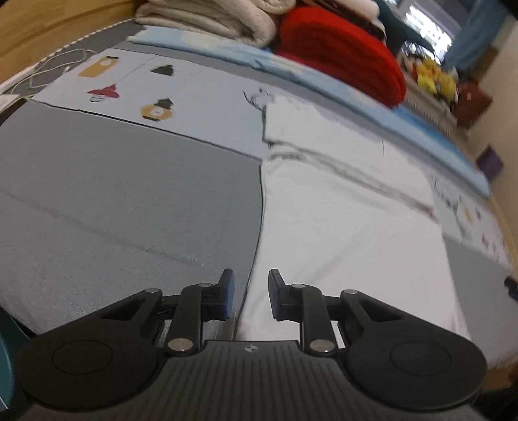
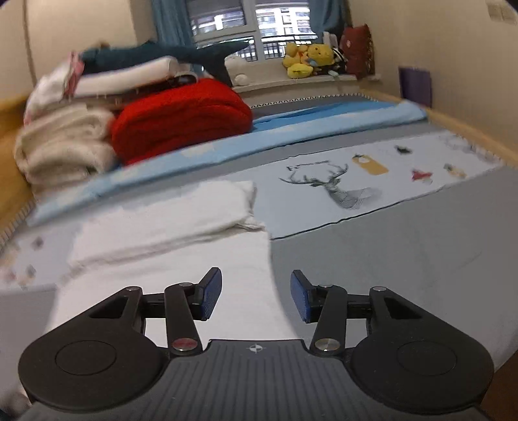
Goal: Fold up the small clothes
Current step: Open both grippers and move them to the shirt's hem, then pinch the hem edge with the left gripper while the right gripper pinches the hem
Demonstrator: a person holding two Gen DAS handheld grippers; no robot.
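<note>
1. A white, partly folded cloth garment (image 1: 340, 207) lies flat on a grey bed (image 1: 113, 194).
2. The left hand-held gripper (image 1: 249, 296) and right hand-held gripper (image 2: 255, 296) hover above it, jaws parted, empty.
3. A folded red blanket (image 2: 181, 116) and window (image 2: 246, 22) lie beyond.

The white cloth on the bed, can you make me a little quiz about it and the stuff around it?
1. True or false: the left gripper is holding the white cloth.
2. Which sits beside the red blanket? A) a cream folded blanket B) a green bucket C) a laptop
3. Fill in: the animal drawn on the pale blue sheet is a ____.

Key
1. False: both the left gripper and the right gripper hover above the cloth with nothing between their pads.
2. A: the cream folded blanket lies against it.
3. Deer.
</note>
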